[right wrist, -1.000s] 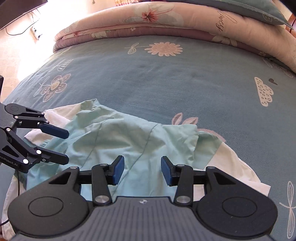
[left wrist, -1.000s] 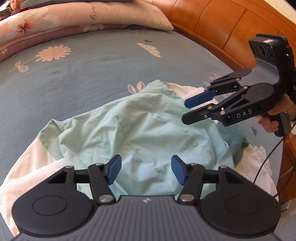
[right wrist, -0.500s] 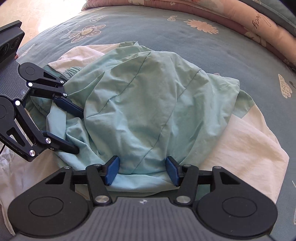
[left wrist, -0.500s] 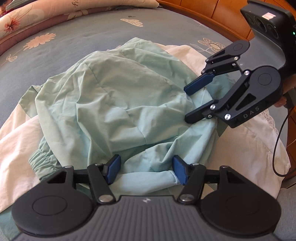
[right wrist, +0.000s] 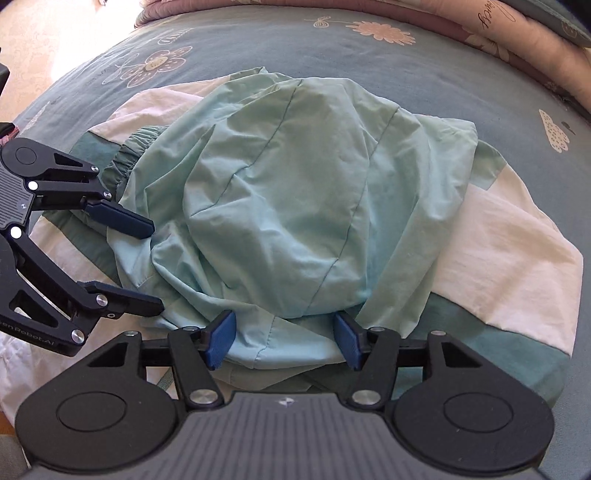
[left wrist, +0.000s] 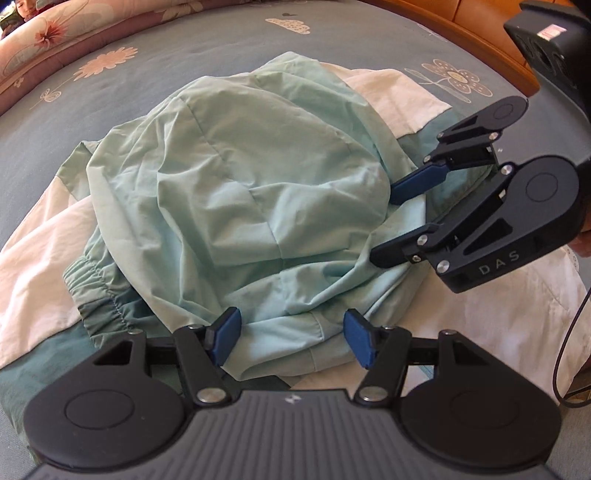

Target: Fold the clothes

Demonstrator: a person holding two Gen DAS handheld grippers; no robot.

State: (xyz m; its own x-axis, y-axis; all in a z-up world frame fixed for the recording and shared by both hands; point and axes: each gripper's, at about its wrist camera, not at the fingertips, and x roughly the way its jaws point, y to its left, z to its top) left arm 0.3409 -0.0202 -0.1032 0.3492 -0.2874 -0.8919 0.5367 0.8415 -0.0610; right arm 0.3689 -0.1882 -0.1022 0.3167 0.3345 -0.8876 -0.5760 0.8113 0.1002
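On the flowered bedspread, I see my left gripper spread and my right gripper opening, both straddling the crumpled mint-and-white garment's near hem unpinched, pillows beyond.

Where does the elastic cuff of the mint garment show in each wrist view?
Left wrist view: the elastic cuff sits at the lower left, left of the left claw.
Right wrist view: the cuff is at the upper left, above the left claw.
Shared landmark: the mint garment, heaped mid-frame.

Mint-and-white garment; flowered blue-grey bedsheet
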